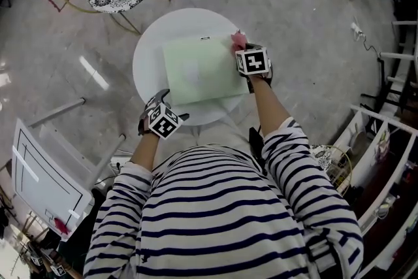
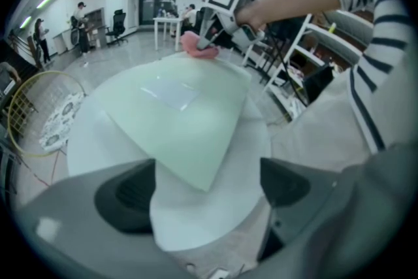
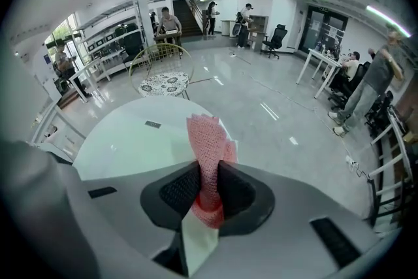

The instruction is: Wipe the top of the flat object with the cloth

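My right hand-held gripper (image 3: 208, 191) pinches the pink cloth (image 3: 209, 137) at the far right corner of the flat object (image 1: 199, 68), a green board lying on the round tabletop (image 1: 147, 52). The left hand-held gripper (image 2: 208, 187) gapes empty at the near edge. Wiping looks about to start. Next, I'd say, press down and sweep left.

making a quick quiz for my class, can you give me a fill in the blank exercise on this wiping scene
1. The right gripper is shut on a ____ cloth.
2. The left gripper is ____ and has nothing between its fingers.
3. The pale green board lies on a ____ white table.

Missing words: pink; open; round.
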The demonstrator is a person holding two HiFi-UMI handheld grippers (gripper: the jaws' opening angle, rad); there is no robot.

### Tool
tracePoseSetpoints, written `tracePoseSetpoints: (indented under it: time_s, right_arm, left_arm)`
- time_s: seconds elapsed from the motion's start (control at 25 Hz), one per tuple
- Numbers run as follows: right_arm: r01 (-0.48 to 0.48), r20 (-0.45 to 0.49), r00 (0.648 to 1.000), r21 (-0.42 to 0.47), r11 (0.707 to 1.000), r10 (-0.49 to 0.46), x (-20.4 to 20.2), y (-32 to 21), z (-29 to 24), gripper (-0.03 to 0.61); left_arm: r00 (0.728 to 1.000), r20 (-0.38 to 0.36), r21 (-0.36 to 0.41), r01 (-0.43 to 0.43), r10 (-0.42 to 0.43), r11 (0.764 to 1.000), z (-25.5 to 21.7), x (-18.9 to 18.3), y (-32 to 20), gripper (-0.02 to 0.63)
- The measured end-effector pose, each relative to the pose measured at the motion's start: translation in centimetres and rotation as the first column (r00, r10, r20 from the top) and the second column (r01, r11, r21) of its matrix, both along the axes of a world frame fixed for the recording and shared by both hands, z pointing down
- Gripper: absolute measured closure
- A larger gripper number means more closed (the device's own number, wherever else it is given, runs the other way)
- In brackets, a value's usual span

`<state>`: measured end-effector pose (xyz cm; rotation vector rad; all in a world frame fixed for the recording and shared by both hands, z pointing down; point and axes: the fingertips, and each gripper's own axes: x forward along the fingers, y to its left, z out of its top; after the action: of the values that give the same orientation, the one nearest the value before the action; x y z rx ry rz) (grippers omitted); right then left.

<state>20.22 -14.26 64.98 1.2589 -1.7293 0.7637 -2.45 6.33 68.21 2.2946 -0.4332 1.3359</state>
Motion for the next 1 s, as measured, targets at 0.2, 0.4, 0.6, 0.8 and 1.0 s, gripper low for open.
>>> tracePoseSetpoints:
  time_s: [0.2, 0.4, 0.6, 0.8, 1.0]
  right_arm:
    - [-0.040, -0.047, 0.998, -0.005, 0.999, 0.039, 3.0, 0.9, -0.1, 0.515]
    - [-0.094, -0.034, 0.995, 0.008, 0.996, 0.095, 4.0, 2.7, -0.6, 0.515]
    - [-0.136, 0.029, 0.990, 0.027, 0.990, 0.135, 3.5, 4.4, -1.1, 0.515]
    - [-0.163, 0.070, 0.984, -0.001, 0.987, 0.163, 2.7, 5.6, -0.1, 0.515]
    - [-0.144, 0.036, 0.989, -0.024, 0.989, 0.145, 2.4, 5.8, 0.0, 0.515]
  left_arm:
    - [1.000, -0.002, -0.001, 0.001, -0.001, 1.000, 0.0, 0.1, 0.0, 0.127]
    - [1.000, -0.004, -0.004, 0.000, 0.000, 1.000, 0.0, 0.0, 0.0, 0.127]
    - [1.000, -0.012, -0.001, 0.001, -0.001, 1.000, 0.0, 0.1, -0.2, 0.127]
    - [1.000, -0.019, 0.003, 0.007, -0.007, 1.000, -0.1, -0.1, -0.5, 0.127]
    - [0.999, -0.016, 0.034, 0.042, -0.042, 0.999, 0.0, -0.1, -1.2, 0.127]
